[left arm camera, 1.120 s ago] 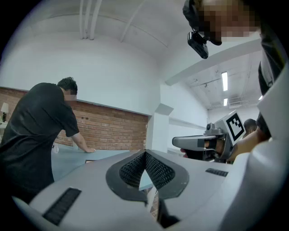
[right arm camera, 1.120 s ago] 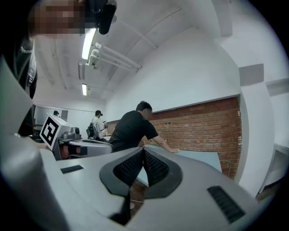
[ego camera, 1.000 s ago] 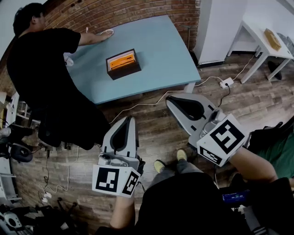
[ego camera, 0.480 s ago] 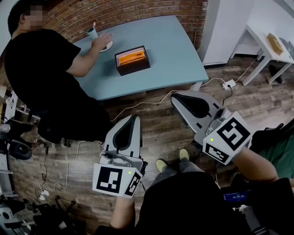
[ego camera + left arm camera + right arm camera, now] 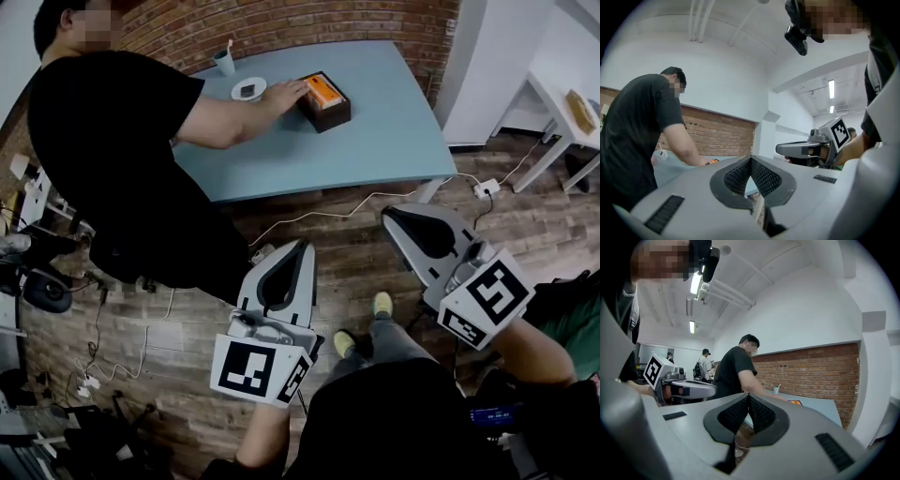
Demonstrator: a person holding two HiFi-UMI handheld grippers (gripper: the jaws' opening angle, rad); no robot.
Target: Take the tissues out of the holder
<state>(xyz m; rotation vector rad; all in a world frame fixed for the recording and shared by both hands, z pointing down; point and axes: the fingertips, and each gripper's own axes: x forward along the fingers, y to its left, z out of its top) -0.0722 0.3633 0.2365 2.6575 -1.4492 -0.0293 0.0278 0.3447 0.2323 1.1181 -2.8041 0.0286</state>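
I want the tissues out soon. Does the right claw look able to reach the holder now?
Probably not: the right claw hangs shut short of the table, and a bystander's hand rests on the holder.

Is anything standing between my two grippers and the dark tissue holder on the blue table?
Yes. A person in a black shirt leans over the blue table and rests a hand on the dark box-shaped holder with the orange tissue pack. The left gripper and right gripper, both shut, are short of the table.
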